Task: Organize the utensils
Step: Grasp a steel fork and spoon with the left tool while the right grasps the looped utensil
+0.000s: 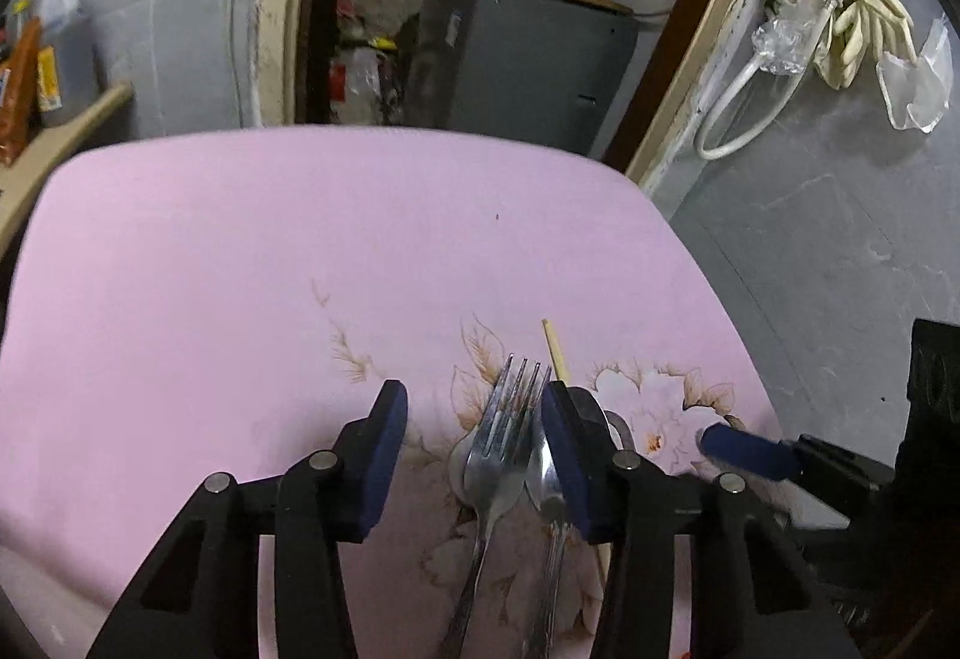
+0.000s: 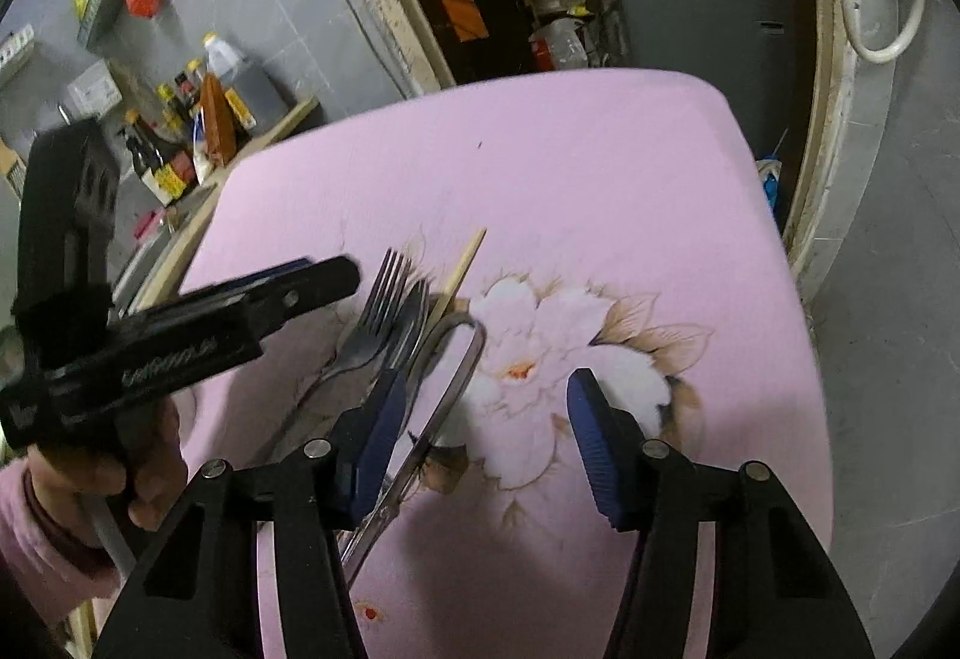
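Observation:
Steel utensils lie in a bunch on a pink flowered cloth over the table. In the left wrist view a fork lies on a spoon, with a wooden chopstick beside them. My left gripper is open around the fork and spoon, just above them. In the right wrist view two forks, the chopstick and a steel ladle or spoon lie together. My right gripper is open and empty over the ladle handle. The left gripper shows there too.
Sauce bottles stand on a wooden shelf left of the table. A grey cabinet stands behind it in a doorway. Gloves and a hose hang on the right wall. The cloth covers the table's far side.

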Available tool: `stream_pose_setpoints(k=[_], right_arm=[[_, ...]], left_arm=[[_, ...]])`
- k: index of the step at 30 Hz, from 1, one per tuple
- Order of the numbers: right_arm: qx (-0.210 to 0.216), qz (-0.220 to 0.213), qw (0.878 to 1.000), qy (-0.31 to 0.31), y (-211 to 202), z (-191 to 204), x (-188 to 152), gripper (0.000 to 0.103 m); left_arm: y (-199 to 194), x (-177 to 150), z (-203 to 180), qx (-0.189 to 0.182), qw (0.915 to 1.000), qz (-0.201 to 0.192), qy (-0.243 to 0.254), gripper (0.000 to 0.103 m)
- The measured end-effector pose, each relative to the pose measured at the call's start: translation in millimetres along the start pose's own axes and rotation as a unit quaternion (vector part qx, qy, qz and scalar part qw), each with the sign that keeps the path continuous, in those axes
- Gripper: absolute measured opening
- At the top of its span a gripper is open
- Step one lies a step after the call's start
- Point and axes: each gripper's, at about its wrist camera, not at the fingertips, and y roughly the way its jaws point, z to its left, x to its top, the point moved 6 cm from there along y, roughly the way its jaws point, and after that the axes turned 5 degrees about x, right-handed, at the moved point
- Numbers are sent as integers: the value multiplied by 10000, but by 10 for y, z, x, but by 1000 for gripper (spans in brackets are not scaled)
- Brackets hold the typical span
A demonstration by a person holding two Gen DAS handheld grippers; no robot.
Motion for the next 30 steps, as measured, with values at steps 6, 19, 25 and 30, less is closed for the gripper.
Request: stream_pose_setpoints(k=[6,19,25,30], right_arm=[[-68,93,9999,-52,109,146,-17,44],[-522,305,9970,-487,149,299,-8,44],[-716,461,9954,-449,52,271,5,42],[-788,517,9943,-502,-25,266,-18,37]], left_arm=[[163,-16,6,-259,9994,237,-77,38],[288,3,-28,-533,9978,377,-116,30],[319,21,-93,-722,9961,504,-35,28],[314,-5,-143,-760,9951,614,147,25]])
